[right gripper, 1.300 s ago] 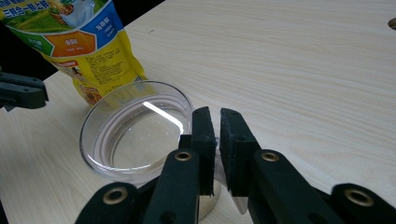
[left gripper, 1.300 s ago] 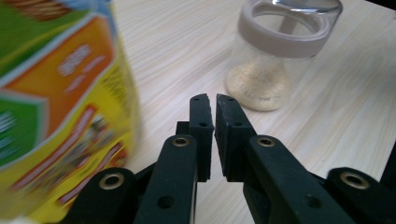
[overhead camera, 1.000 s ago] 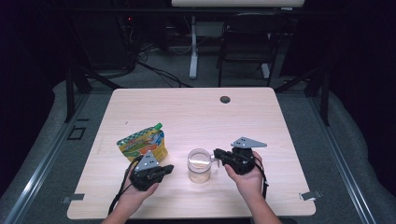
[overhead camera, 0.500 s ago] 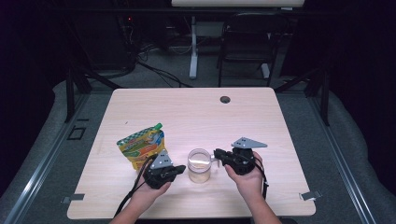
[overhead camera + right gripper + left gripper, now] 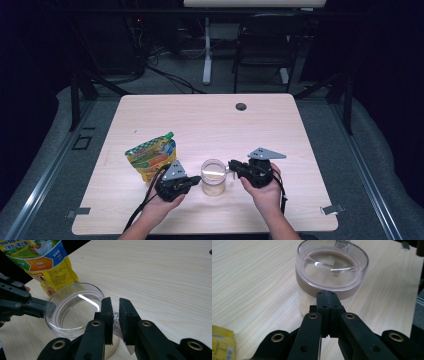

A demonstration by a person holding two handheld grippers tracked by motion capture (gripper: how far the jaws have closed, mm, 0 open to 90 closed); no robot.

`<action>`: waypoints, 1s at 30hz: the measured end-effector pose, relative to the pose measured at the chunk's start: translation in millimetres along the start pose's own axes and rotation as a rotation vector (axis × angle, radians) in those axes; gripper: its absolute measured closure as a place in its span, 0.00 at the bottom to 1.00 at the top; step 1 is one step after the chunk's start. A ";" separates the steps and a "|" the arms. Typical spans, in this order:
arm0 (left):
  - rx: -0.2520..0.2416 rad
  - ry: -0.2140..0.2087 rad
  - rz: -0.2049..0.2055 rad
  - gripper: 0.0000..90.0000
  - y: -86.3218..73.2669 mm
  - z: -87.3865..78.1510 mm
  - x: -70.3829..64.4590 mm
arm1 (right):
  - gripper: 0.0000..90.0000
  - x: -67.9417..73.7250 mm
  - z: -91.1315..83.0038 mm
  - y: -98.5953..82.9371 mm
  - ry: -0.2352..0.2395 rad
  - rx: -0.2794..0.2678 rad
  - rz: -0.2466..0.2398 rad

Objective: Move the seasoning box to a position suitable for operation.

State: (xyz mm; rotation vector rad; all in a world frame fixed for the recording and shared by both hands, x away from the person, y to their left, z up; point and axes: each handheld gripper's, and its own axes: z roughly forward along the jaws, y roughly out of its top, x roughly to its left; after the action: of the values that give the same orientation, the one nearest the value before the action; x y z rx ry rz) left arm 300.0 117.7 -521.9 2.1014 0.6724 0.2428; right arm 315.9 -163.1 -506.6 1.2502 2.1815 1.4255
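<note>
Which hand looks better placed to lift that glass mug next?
The right. Its hand-held gripper already has its jaws around the mug's clear handle. The left hand-held gripper is shut, its tips merely at the mug's side.

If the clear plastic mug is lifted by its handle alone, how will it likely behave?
The clear plastic mug looks empty and thin-walled, so probably light and stiff. The right tool pinches only its small clear handle, so it may swing or slip. The shut left tool at its wall could nudge it.

A lab: bare test table (image 5: 210, 120), dark surroundings, floor cables (image 5: 170, 75).
</note>
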 end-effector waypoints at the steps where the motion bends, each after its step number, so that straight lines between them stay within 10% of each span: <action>1: -0.003 -0.001 0.004 1.00 0.8 -0.1 -0.9 | 0.91 0.0 -0.1 -0.1 0.000 0.000 0.001; 30: -0.044 -0.030 0.036 0.99 33.9 -1.5 -1.1 | 0.47 23.9 -20.5 -15.5 0.006 -0.033 -0.190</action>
State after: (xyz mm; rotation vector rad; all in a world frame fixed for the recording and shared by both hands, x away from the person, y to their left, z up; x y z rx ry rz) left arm 311.1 102.7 -493.6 2.0720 0.6068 0.2439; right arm 281.0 -160.0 -504.0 0.9986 2.2040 1.3849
